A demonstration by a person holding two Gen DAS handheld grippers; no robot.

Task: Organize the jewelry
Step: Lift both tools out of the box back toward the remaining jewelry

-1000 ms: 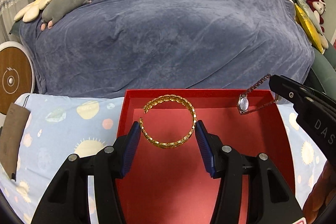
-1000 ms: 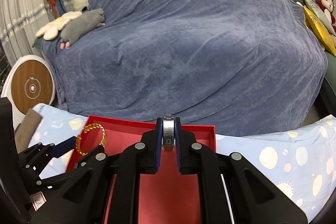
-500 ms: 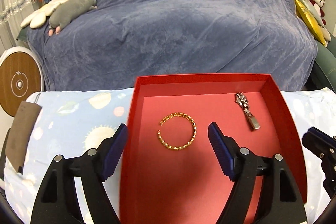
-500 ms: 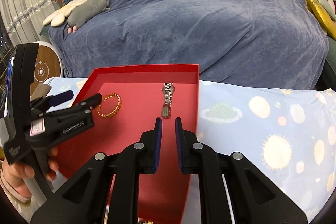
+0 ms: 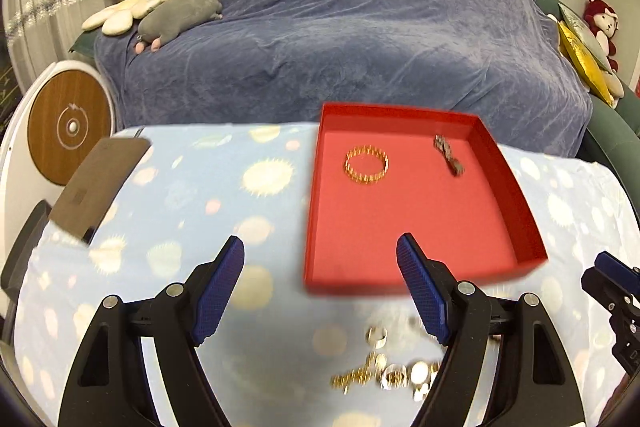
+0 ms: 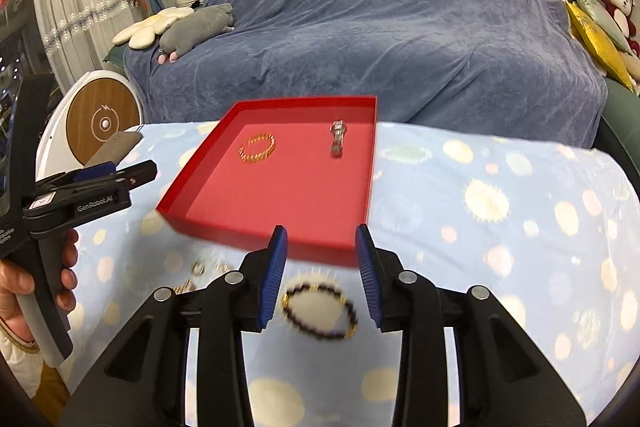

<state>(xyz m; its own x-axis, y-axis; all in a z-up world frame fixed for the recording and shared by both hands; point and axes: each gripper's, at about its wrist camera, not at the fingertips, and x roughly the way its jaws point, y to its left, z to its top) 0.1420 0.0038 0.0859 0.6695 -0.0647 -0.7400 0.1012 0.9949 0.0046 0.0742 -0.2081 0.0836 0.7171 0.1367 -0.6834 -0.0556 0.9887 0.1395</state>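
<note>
A red tray (image 5: 516,195) (image 6: 370,179) lies on the blue patterned cloth. In it lie a gold bracelet (image 5: 367,164) (image 6: 258,147) and a silver watch (image 5: 449,155) (image 6: 337,138). My left gripper (image 5: 320,287) is open and empty, pulled back from the tray's near edge, above a blurred pile of gold and silver jewelry (image 5: 384,371). My right gripper (image 6: 322,267) is open and empty, with a dark beaded bracelet (image 6: 320,311) on the cloth between its fingers. The left gripper also shows in the right wrist view (image 6: 132,179).
A sofa under a blue-grey cover (image 5: 340,27) stands behind the table, with plush toys (image 5: 180,15) on its left end. A brown card (image 5: 96,183) lies at the table's left edge. A round wooden-faced device (image 5: 68,123) stands to the left. Small rings (image 6: 198,269) lie near the tray.
Both grippers let go of the gold bracelet and the watch, which now lie in the tray. Both drew back toward the near side of the table and opened wide.
</note>
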